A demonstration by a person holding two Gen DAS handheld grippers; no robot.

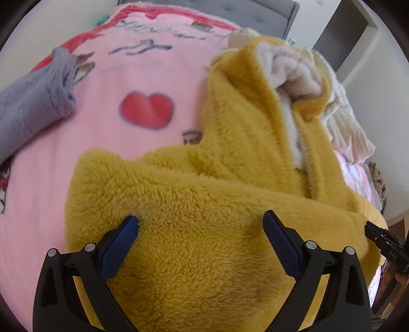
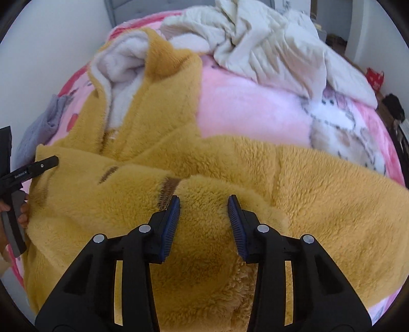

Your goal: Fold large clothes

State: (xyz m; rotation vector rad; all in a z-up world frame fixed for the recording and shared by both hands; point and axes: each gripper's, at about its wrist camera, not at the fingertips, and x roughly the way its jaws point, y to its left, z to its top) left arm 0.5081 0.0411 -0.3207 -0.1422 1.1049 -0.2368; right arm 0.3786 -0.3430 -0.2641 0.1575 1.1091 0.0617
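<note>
A large mustard-yellow fleece garment (image 1: 204,209) with a white fuzzy lining (image 1: 294,69) lies spread on a pink blanket (image 1: 107,81). My left gripper (image 1: 202,224) is open, its blue pads wide apart over the fleece near the garment's left edge. In the right wrist view the same garment (image 2: 319,194) fills the foreground, its hood and lining (image 2: 120,69) at the upper left. My right gripper (image 2: 203,204) is open, jaws partly apart around a raised fold of fleece. Each gripper shows at the edge of the other's view, the right one (image 1: 383,242) and the left one (image 2: 30,168).
A grey garment (image 1: 33,102) lies at the left on the pink blanket. A crumpled cream quilt (image 2: 268,43) lies at the far side of the bed. A grey headboard (image 1: 242,12) and white walls stand behind. A red bag (image 2: 374,76) sits on the floor at right.
</note>
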